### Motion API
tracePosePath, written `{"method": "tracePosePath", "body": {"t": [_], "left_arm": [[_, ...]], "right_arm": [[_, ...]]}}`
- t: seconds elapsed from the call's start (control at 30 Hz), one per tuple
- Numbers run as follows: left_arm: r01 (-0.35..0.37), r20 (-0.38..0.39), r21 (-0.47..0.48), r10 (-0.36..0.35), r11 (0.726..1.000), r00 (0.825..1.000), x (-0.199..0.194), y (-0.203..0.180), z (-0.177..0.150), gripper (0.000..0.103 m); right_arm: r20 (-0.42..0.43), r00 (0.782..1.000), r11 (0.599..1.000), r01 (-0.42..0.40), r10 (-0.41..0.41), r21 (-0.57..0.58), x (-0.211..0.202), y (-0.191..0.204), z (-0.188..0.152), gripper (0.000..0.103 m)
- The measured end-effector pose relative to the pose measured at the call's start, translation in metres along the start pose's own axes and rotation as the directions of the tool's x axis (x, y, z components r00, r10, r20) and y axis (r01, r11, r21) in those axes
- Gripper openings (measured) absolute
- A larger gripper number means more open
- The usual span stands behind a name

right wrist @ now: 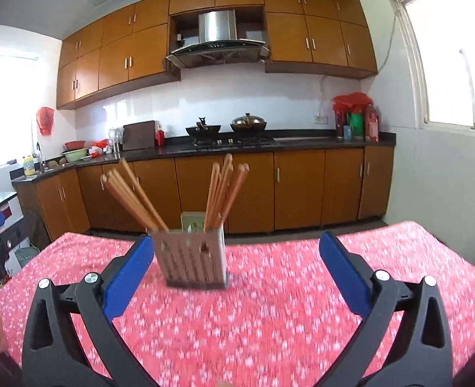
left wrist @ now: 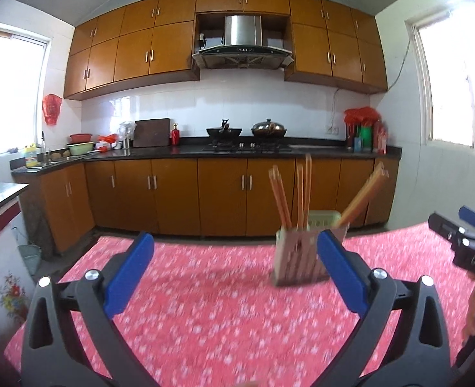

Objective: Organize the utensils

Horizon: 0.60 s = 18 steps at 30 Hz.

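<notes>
Blur: chopstick holder (right wrist: 194,259) slots smeared, near the table's (right wrist: 269,322) far edge.
Writing: none readable.
Left gripper (left wrist: 234,274): spread wide, empty.
Right gripper (right wrist: 236,272): spread wide, empty.

range hood (left wrist: 243,40) | two woks (left wrist: 224,131) on stove | red bags (left wrist: 51,108), blurred, probably plastic | cutting board (left wrist: 151,132)
</notes>
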<state>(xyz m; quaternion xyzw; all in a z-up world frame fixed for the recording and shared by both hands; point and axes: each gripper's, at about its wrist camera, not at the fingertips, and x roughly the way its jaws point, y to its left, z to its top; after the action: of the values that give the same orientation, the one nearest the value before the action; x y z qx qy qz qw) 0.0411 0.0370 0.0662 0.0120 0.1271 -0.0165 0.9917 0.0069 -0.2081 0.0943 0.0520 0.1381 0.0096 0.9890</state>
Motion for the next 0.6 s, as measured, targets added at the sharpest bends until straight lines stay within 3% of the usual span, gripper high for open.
{"method": "tracePosePath", "body": {"t": [0.27, 0.6], "left_arm": [[0.02, -0.065, 0.038, -0.018, 0.999, 0.998, -0.017, -0.011, -0.046, 0.099], [0.032, -0.122, 0.008, -0.031, 0.999, 0.992, -0.02, -0.012, -0.074, 0.099]], "right_arm": [[-0.091, 0.996, 0.999, -0.013, 0.01, -0.029, -0.016, 0.01, -0.044, 0.101], [-0.152, 0.988, 1.0, -0.004, 0.003, -0.011, -0.023, 0.013, -0.082, 0.101]]}}
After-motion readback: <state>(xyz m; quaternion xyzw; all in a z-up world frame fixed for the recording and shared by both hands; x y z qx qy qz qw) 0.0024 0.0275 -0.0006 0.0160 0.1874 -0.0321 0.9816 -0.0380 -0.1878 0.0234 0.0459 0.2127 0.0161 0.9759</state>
